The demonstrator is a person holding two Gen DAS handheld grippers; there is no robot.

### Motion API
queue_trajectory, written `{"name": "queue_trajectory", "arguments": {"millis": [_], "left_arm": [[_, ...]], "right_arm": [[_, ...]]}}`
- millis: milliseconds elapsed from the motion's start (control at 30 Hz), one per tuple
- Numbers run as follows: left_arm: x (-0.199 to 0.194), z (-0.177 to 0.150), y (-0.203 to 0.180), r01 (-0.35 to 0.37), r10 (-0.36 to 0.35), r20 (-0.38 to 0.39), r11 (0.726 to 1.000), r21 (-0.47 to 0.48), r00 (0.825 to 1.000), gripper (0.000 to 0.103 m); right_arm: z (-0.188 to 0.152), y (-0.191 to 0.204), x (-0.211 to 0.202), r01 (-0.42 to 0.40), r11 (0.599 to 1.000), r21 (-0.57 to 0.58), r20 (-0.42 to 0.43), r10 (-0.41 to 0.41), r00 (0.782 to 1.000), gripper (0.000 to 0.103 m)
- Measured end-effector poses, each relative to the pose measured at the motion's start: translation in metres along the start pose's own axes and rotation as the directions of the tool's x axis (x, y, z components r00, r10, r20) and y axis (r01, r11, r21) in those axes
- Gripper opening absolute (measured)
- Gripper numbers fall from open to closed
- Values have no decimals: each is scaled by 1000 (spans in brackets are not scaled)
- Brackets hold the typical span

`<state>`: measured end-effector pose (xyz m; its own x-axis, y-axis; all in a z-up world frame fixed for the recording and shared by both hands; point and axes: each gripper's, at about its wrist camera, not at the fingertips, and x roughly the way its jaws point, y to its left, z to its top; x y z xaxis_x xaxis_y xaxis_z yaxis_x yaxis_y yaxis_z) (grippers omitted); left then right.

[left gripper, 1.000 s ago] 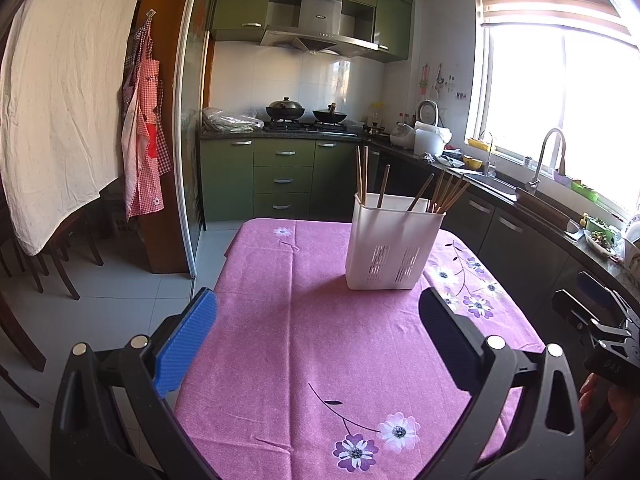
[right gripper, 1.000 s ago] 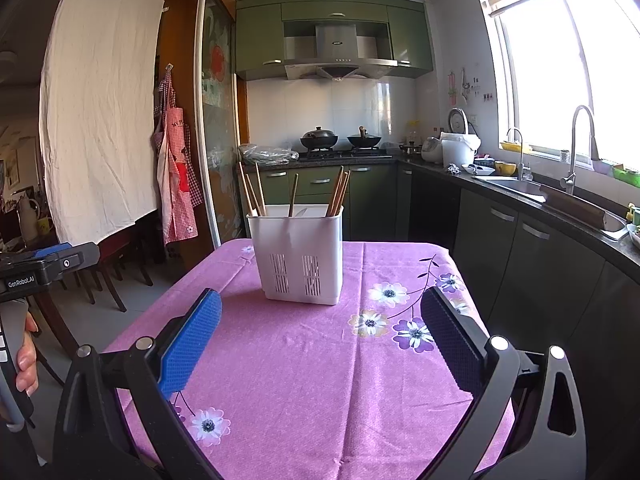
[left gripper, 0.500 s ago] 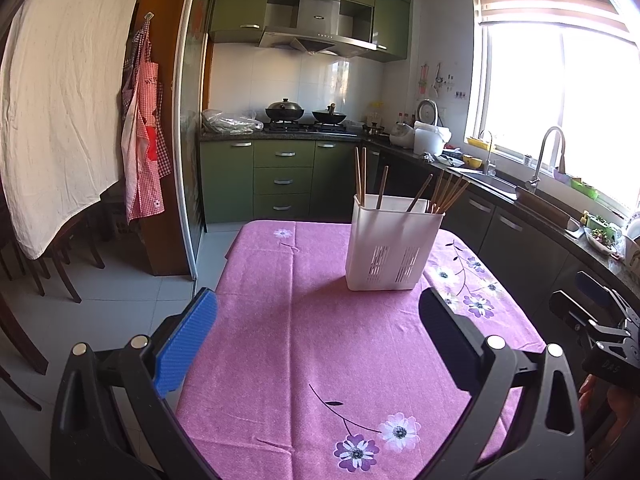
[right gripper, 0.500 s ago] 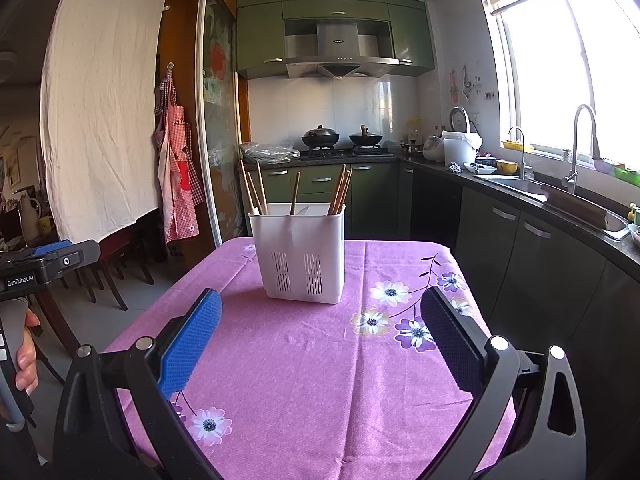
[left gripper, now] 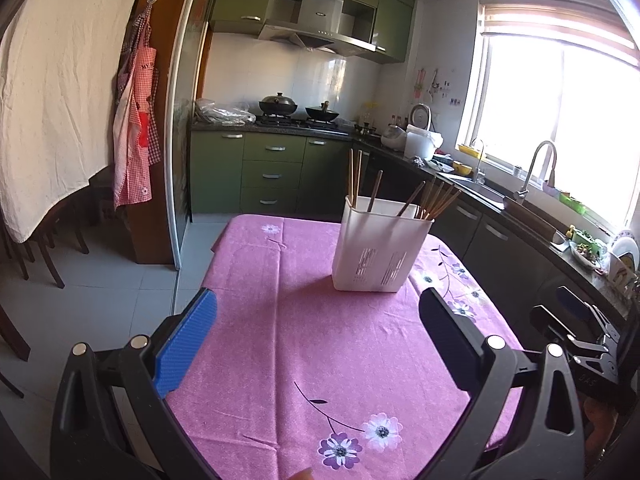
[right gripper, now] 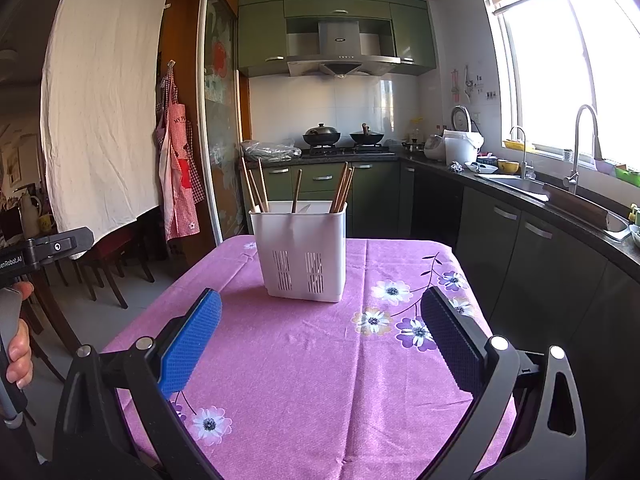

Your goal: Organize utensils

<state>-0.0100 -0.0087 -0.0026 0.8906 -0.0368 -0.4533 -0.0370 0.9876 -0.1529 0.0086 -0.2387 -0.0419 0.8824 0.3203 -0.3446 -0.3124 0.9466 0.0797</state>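
Note:
A white slotted utensil holder (left gripper: 378,246) (right gripper: 302,254) stands upright on the pink flowered tablecloth (left gripper: 320,344) (right gripper: 304,360). Several wooden chopsticks (left gripper: 434,200) (right gripper: 342,192) lean inside it, some at its left side, more at its right. My left gripper (left gripper: 318,312) is open over the near part of the cloth, well short of the holder, with nothing between its fingers. My right gripper (right gripper: 320,312) is open too, empty, just short of the holder's base. The other gripper's body shows at each view's edge, with a person's hand (right gripper: 18,344) on it.
Green kitchen cabinets (left gripper: 272,176) and a stove with two pans (right gripper: 342,138) stand behind the table. A dark counter with a sink and tap (right gripper: 576,160) runs along the right. Wooden chairs (left gripper: 40,248) and a hanging apron (right gripper: 178,184) are at the left.
Both views have shifted only slightly; the holder sits a little nearer and higher in the right wrist view. Both grippers stay open and empty.

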Motion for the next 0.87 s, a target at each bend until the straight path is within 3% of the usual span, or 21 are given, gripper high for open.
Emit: {"name": "queue_trajectory", "arguments": {"millis": [467, 667, 800, 867], "left_arm": [[5, 2, -9, -38, 37, 8, 997, 71, 999, 96], [14, 4, -5, -46, 46, -15, 997, 57, 999, 96], [32, 5, -3, -65, 67, -24, 994, 83, 997, 96], [58, 5, 1, -63, 70, -78, 994, 87, 995, 96]], "right_arm": [[-2, -3, 6, -3, 1000, -5, -17, 3, 1000, 98], [-3, -6, 10, -3, 1000, -2, -27, 3, 1000, 98], [-3, -10, 18, -2, 1000, 1, -43, 2, 999, 98], [-4, -15, 26, -7, 1000, 9, -59, 7, 998, 98]]}}
